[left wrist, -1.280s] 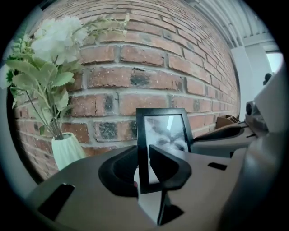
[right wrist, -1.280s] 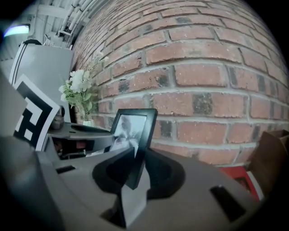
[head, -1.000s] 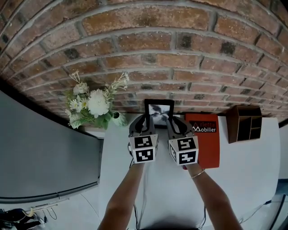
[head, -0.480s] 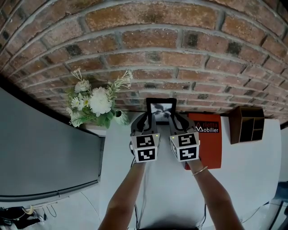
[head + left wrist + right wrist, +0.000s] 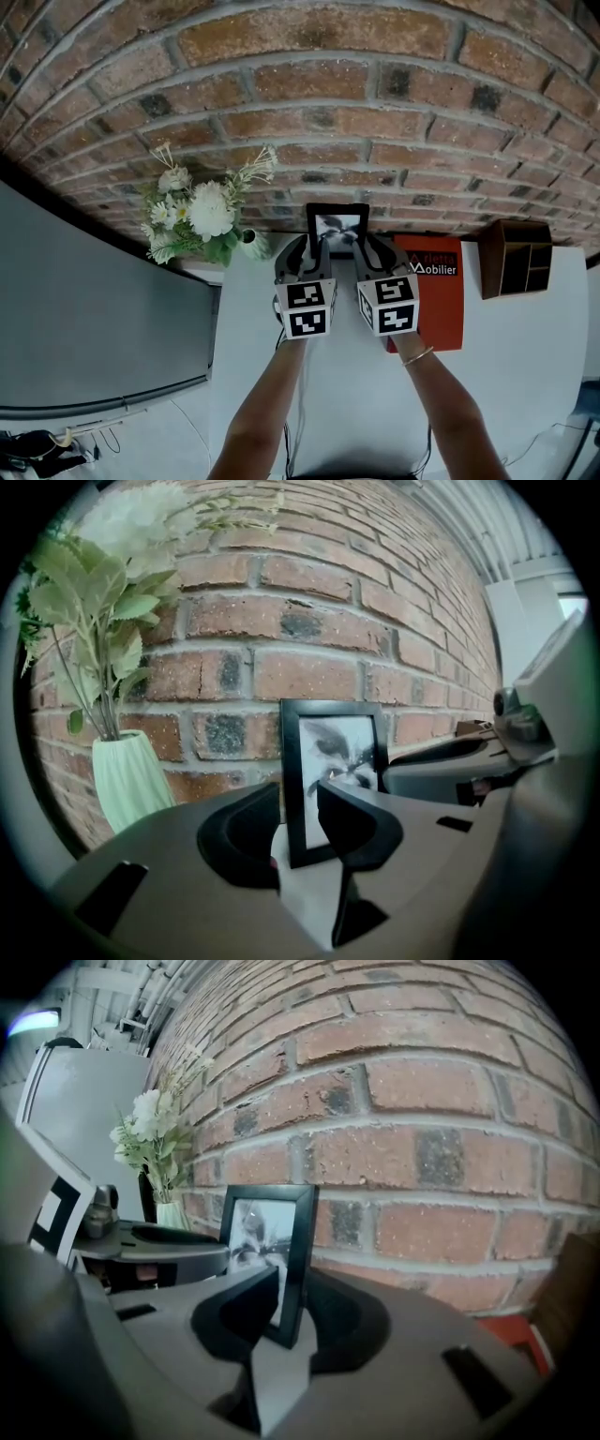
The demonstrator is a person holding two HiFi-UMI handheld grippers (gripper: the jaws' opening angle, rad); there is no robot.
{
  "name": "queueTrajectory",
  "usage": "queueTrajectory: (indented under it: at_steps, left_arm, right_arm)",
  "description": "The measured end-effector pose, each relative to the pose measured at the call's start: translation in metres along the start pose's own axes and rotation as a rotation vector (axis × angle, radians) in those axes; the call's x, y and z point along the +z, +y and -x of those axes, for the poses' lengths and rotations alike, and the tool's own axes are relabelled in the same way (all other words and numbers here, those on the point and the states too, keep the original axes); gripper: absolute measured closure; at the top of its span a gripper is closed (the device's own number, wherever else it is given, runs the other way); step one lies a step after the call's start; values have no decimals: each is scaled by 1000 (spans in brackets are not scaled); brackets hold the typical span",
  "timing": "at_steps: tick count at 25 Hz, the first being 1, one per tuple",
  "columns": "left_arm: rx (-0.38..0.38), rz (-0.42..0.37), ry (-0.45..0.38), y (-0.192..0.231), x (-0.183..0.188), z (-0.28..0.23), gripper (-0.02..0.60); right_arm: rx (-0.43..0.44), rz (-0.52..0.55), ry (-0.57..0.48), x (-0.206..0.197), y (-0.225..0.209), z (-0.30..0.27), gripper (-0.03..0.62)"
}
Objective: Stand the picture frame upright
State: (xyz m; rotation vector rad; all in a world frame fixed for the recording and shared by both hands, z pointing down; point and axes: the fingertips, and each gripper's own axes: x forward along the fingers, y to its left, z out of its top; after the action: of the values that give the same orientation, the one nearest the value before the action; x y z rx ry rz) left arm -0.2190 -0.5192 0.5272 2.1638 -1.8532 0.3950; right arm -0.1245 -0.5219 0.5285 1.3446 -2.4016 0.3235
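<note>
1. Left gripper point(image 5: 300, 810) has just been opening its jaws. They stand apart with the lower left corner of the picture frame point(image 5: 333, 752) between them, and neither pad presses on it.
2. Right gripper point(image 5: 292, 1299) has its jaws apart too, one on each side of the frame's right edge, close to the edge but not clamped on it.
3. The picture frame stands upright on the white table point(image 5: 525, 352), close in front of the brick wall point(image 5: 309, 94). Its black border and grey-toned photo face the person. Whether its back touches the wall I cannot tell.
4. The two grippers lie side by side, near each other, with their marker cubes toward the person. Each shows at the edge of the other's view.
5. A pale green vase point(image 5: 251, 246) of white flowers point(image 5: 202, 216) stands by the wall just beside the left gripper, on its outer side and apart from the frame.
6. A red booklet point(image 5: 439, 305) lies flat on the table on the other side. From the head view the right gripper overlaps its left edge.
7. A wooden organiser box point(image 5: 514, 255) with open compartments sits against the wall beyond the booklet, well apart from the frame.
8. A grey panel point(image 5: 94, 319) runs along the table's left side, past the vase.
</note>
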Motion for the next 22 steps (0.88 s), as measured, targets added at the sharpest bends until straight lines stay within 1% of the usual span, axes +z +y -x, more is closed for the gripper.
queueTrajectory:
  at_steps: [2,7,13,16,22]
  left_arm:
    - [7,-1,-7,1,3,4,451]
    - [-2,1,-36,-1,13,19,451]
    - [-33,20,-78,-13,24,52,477]
    - [-40,14,-99,-18,30,75,517]
    - [-75,1,-145,-31,41,124,541]
  right_arm:
    - [-4,-10,-8,1,-1,3,513]
    - [-5,-24,-55,11,3,20,511]
    - [22,-37,-100,24,22,57,513]
    - [42,-58,-126,32,31,81,513]
    - [84,-92,-181,43,47,135,513]
